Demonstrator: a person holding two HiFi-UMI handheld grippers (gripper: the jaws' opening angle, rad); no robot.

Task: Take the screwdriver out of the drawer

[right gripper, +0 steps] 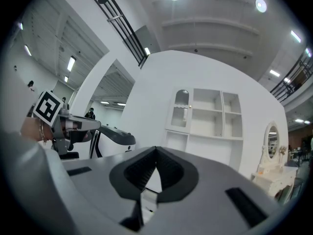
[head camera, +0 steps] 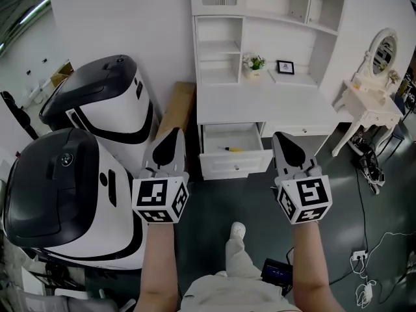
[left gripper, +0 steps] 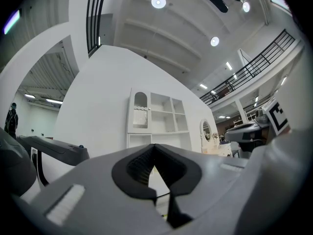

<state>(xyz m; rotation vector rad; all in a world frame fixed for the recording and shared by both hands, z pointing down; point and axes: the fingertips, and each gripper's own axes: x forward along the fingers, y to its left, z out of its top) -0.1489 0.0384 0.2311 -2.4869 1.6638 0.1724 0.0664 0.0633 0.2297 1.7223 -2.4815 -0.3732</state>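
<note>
Head view: screwdriver (head camera: 234,149) in open drawer (head camera: 235,164)

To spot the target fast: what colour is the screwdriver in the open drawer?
The screwdriver is yellow, standing out against the white drawer; clearest in the head view.

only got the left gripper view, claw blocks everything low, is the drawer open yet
observer: yes, the head view shows the drawer pulled out under the desk.
operator: screwdriver in there
observer: a yellow screwdriver lies on the drawer floor, nothing touching it.
operator: whats the right claw doing
observer: the right claw is shut and empty, off to the right of the drawer, not in it.
</note>
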